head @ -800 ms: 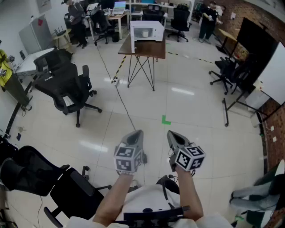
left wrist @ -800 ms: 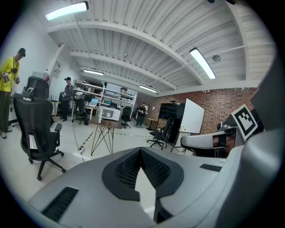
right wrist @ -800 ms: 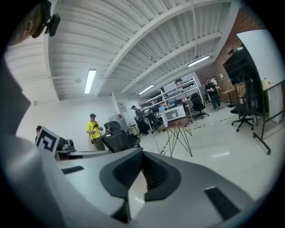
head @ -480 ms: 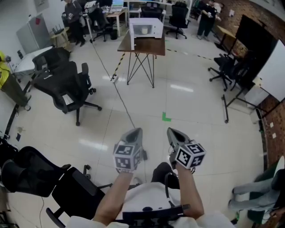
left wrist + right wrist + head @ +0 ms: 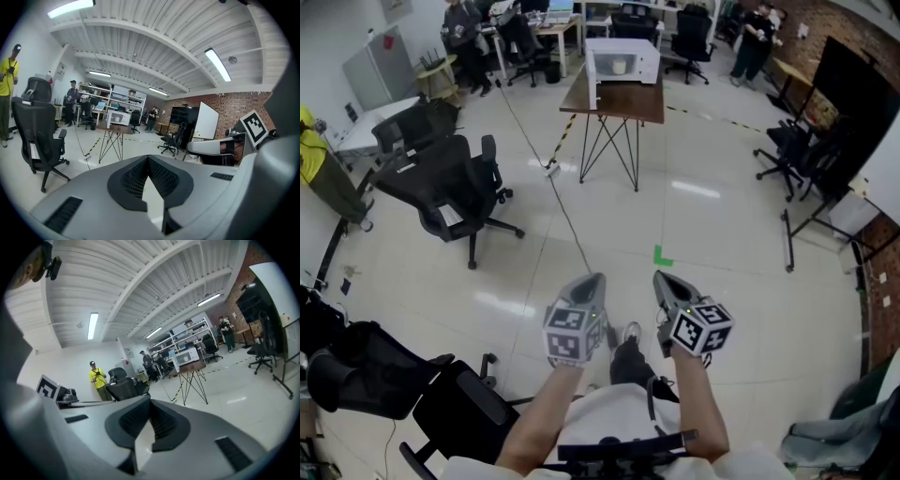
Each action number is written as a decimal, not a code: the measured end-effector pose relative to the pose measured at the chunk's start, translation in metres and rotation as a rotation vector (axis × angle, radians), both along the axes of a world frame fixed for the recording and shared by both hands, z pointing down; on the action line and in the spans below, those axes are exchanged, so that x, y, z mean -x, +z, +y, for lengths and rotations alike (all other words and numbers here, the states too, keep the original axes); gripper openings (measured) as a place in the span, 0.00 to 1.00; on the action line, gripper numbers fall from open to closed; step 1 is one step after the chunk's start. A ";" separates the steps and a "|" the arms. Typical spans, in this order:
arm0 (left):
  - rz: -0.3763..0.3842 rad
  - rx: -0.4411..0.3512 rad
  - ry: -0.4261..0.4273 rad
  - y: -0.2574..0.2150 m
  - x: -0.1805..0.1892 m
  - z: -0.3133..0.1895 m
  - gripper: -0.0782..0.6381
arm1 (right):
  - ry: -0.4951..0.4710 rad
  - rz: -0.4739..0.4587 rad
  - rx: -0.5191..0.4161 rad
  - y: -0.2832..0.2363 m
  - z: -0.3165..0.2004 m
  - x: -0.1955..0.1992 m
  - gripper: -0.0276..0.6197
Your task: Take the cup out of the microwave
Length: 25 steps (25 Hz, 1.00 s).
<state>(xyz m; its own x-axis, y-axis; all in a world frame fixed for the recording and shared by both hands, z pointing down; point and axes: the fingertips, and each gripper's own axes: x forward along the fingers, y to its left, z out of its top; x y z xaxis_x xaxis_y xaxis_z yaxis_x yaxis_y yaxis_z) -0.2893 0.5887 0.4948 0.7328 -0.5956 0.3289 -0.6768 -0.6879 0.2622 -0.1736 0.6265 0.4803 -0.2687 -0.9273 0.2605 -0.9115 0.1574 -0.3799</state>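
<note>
Left gripper (image 5: 590, 280) and right gripper (image 5: 662, 279) were both pressed together on nothing (in each gripper view the pads met at the tip), held side by side close in front of the person and aimed across the room. Far ahead, well apart from both, the cup (image 5: 620, 67) sat inside the white microwave (image 5: 645, 58) on a dark table (image 5: 619, 101) with thin metal legs. A black office chair (image 5: 450, 183) stood off to the left over the pale floor (image 5: 722, 234).

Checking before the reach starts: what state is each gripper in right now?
Left gripper: closed, holding nothing.
Right gripper: closed, holding nothing.
</note>
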 end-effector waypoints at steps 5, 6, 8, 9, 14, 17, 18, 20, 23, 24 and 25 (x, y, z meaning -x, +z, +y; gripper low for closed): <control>0.002 0.004 -0.014 -0.001 -0.022 -0.043 0.10 | -0.022 -0.008 0.002 0.002 -0.051 -0.019 0.04; 0.003 0.004 -0.020 -0.001 -0.026 -0.053 0.10 | -0.027 -0.009 0.003 0.004 -0.062 -0.024 0.04; 0.004 0.004 -0.035 -0.003 -0.035 -0.075 0.10 | -0.037 -0.012 -0.003 0.003 -0.084 -0.035 0.04; 0.004 0.002 -0.042 -0.004 -0.040 -0.085 0.10 | -0.043 -0.016 -0.008 0.001 -0.095 -0.041 0.04; 0.004 -0.008 -0.058 -0.014 -0.075 -0.129 0.10 | -0.065 -0.017 -0.020 -0.012 -0.141 -0.075 0.04; -0.003 -0.011 -0.066 -0.016 -0.098 -0.152 0.10 | -0.080 -0.020 -0.021 -0.014 -0.167 -0.096 0.04; -0.005 -0.012 -0.070 -0.017 -0.105 -0.160 0.10 | -0.086 -0.022 -0.021 -0.014 -0.176 -0.103 0.04; -0.010 -0.014 -0.078 -0.016 -0.119 -0.175 0.10 | -0.096 -0.027 -0.022 -0.012 -0.192 -0.116 0.04; -0.018 -0.012 -0.094 -0.013 -0.135 -0.194 0.10 | -0.110 -0.041 -0.020 -0.009 -0.212 -0.132 0.04; -0.021 -0.010 -0.098 -0.012 -0.140 -0.198 0.10 | -0.114 -0.046 -0.018 -0.007 -0.217 -0.137 0.04; -0.025 -0.009 -0.100 -0.010 -0.145 -0.202 0.10 | -0.117 -0.049 -0.017 -0.005 -0.222 -0.142 0.04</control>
<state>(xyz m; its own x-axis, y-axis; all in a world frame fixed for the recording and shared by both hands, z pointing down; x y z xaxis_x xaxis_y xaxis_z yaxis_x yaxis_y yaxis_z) -0.1441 0.3866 0.4847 0.6612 -0.6684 0.3407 -0.7485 -0.6187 0.2386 -0.0316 0.4049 0.4750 -0.3875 -0.8930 0.2290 -0.8669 0.2686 -0.4199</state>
